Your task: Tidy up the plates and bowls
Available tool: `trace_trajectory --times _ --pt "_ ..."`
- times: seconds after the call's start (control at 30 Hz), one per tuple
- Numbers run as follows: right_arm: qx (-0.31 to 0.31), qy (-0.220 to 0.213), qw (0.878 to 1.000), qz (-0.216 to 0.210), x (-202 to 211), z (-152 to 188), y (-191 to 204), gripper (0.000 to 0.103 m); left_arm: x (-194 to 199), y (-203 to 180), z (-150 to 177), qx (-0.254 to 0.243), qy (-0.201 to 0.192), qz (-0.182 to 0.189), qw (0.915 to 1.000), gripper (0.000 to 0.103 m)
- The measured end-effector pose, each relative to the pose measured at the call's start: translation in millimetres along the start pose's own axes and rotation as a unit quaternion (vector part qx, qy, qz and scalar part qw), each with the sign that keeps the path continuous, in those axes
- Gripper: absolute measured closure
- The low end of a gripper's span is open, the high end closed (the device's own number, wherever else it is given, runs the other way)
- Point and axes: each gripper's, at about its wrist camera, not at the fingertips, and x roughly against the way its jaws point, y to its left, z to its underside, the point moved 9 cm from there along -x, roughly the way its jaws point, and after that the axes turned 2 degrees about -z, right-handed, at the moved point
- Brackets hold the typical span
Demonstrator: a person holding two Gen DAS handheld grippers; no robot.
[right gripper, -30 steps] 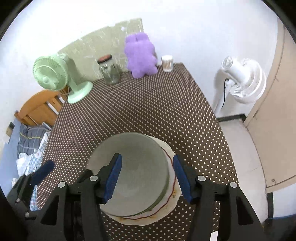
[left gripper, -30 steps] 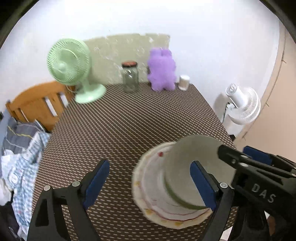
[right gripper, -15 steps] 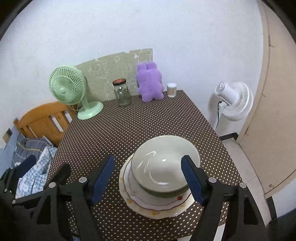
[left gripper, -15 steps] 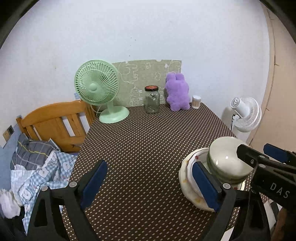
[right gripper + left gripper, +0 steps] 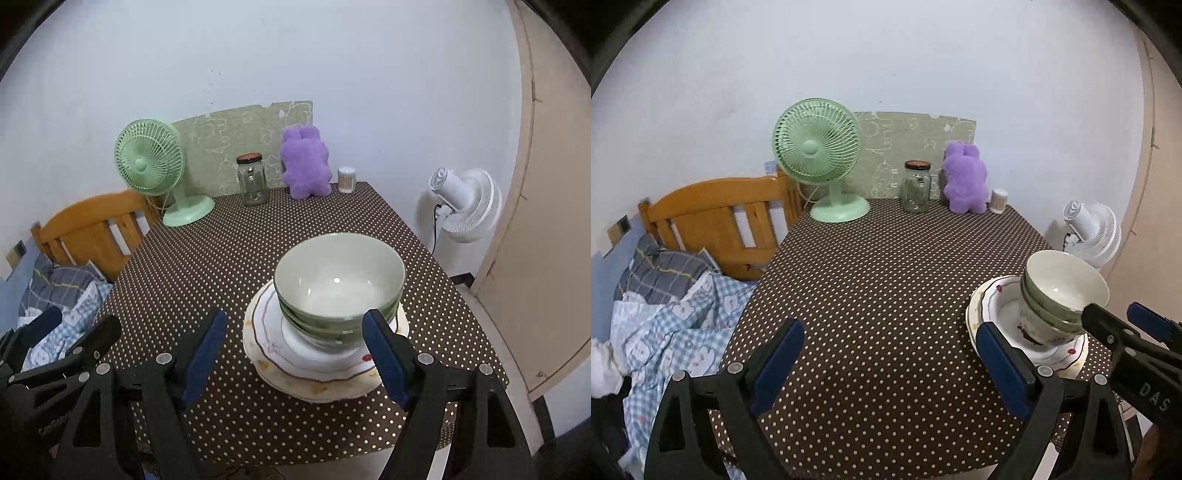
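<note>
A stack of green-rimmed bowls (image 5: 340,291) sits on a few stacked white plates (image 5: 314,373) near the front right of the dotted brown table (image 5: 229,258). My right gripper (image 5: 293,356) hangs open just in front of the stack, its blue pads clear of the bowls. The same bowls (image 5: 1060,295) and plates (image 5: 993,314) appear at the right in the left wrist view. My left gripper (image 5: 890,363) is wide open over bare tablecloth to their left, with nothing between its pads. The right gripper (image 5: 1137,339) shows at that view's right edge.
Along the table's far edge stand a green fan (image 5: 816,147), a glass jar (image 5: 916,186), a purple plush toy (image 5: 964,181) and a small white container (image 5: 998,201). A wooden headboard (image 5: 713,214) and bedding (image 5: 665,314) lie left; a white floor fan (image 5: 1089,236) stands right.
The right gripper opened off the top bowl, which now rests on the stack. Both grippers drew back toward the table's near edge, so the stack looks smaller and farther.
</note>
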Motion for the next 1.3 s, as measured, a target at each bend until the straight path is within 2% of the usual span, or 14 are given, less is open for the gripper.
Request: trace_trajectory --times 0.5,0.7,0.87,1.3 --pt "0.041 -0.012 0.999 -0.017 17 18 -5 0.021 20 -11 21 0.02 -0.017 -0.01 0.9996 0.006" --pt "0.037 -0.017 0.999 -0.012 18 21 -12 0.021 20 -17 22 0.02 -0.019 -0.003 0.9996 0.006" --pt "0.033 -0.018 0.999 -0.01 20 23 -15 0.021 17 -19 26 0.02 -0.002 0.005 0.9998 0.005" --pt "0.015 -0.01 1.0 -0.008 25 30 -23 0.02 29 -24 24 0.01 -0.016 0.001 0.9998 0.004"
